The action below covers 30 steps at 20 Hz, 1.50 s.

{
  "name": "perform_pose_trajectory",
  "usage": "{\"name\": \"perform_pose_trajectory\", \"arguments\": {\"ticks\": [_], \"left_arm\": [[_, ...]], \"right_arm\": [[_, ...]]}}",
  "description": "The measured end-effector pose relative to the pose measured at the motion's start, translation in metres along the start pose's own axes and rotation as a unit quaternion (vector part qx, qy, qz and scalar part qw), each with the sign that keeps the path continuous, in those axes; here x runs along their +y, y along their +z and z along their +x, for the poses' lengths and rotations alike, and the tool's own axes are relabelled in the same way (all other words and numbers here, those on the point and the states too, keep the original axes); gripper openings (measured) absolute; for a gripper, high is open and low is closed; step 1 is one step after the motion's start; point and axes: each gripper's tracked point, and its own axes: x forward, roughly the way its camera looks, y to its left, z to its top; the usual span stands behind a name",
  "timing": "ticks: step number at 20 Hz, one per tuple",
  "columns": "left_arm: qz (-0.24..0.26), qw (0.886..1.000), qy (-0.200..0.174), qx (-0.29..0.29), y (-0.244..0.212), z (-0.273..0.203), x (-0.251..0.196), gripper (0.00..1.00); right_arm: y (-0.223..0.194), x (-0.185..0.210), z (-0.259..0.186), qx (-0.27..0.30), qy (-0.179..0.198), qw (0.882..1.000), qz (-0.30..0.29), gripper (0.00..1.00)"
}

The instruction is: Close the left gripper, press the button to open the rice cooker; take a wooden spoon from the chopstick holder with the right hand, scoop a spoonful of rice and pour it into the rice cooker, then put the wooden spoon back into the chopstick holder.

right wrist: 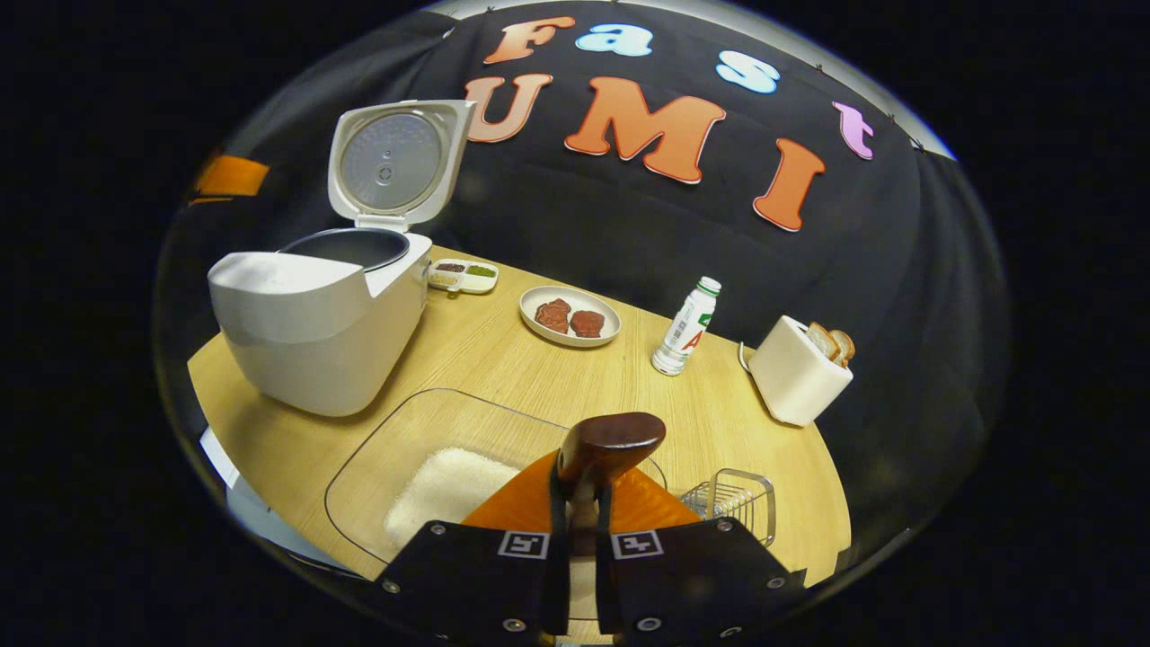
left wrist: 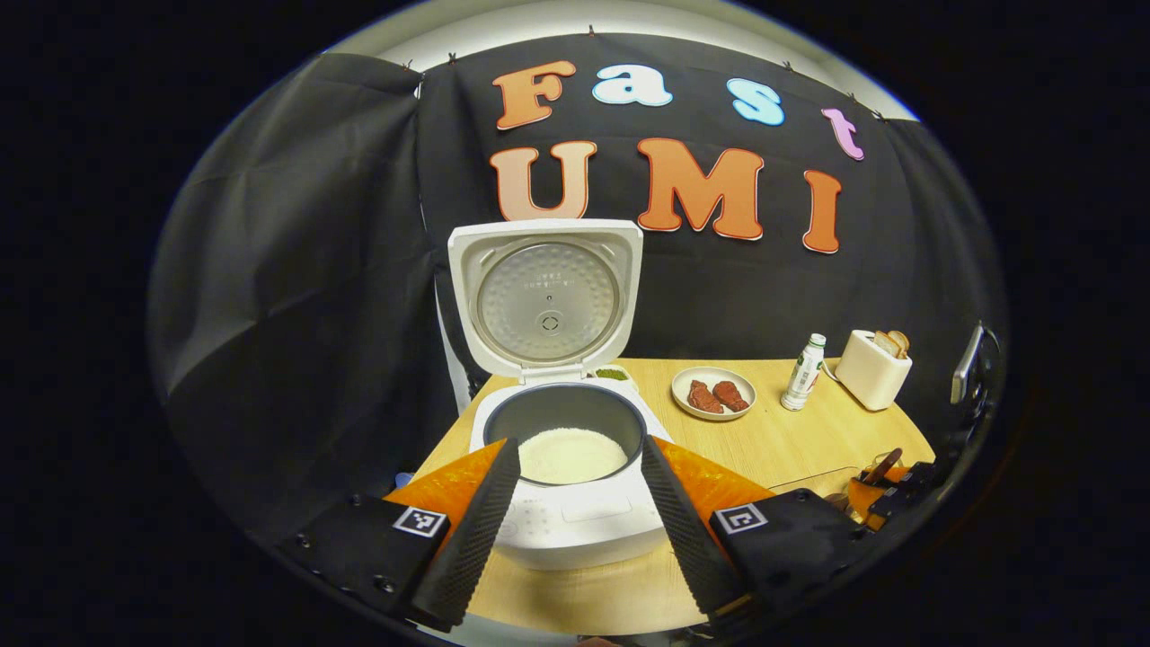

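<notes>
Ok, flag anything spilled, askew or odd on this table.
Nothing stands out. The rice cooker stands square with its lid up, rice sits inside the clear container, and the plate, bottle and toaster are upright. No grains show on the table.

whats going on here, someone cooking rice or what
A person is working with a gripper in each hand. The rice cooker already stands open, lid up, with rice in its inner pot. The left gripper is open in front of it. The right gripper is shut on the wooden spoon, held over the clear container of rice, with the wire chopstick holder beside it.
</notes>
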Motion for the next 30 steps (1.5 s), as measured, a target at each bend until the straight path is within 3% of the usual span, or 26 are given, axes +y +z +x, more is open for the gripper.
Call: {"name": "perform_pose_trajectory", "arguments": {"ticks": [4,5,10,15,18,21,25,27,30], "left_arm": [[-0.007,1.000,0.007,0.016,-0.010,0.000,0.004,0.93],[-0.007,1.000,0.009,0.020,-0.012,0.002,0.006,0.89],[-0.009,0.999,0.018,0.036,-0.020,0.008,0.019,0.93],[-0.005,0.999,0.019,0.036,-0.017,0.010,0.021,0.89],[0.002,0.999,0.020,0.035,-0.017,0.013,0.024,0.93],[0.000,0.999,0.022,0.037,-0.018,0.014,0.027,0.93],[-0.001,0.999,0.025,0.035,-0.014,0.017,0.027,0.89],[0.002,0.999,0.027,0.031,-0.011,0.017,0.026,0.93],[0.000,0.999,0.028,0.031,-0.011,0.018,0.021,0.89]], "right_arm": [[-0.002,0.007,0.003,-0.005,-0.013,0.999,0.051,0.11],[-0.001,0.011,0.004,-0.002,-0.002,0.998,0.068,0.11],[0.012,0.043,-0.004,-0.005,0.048,0.989,0.140,0.11],[0.015,0.071,-0.009,0.032,0.107,0.965,0.236,0.11],[0.012,0.069,-0.006,0.059,0.116,0.951,0.279,0.11],[0.006,0.063,0.000,0.104,0.135,0.921,0.350,0.11],[-0.003,0.051,0.010,0.143,0.167,0.857,0.466,0.11],[-0.003,0.040,0.007,0.142,0.178,0.831,0.507,0.11],[-0.008,0.023,0.003,0.148,0.191,0.790,0.564,0.11]]}}
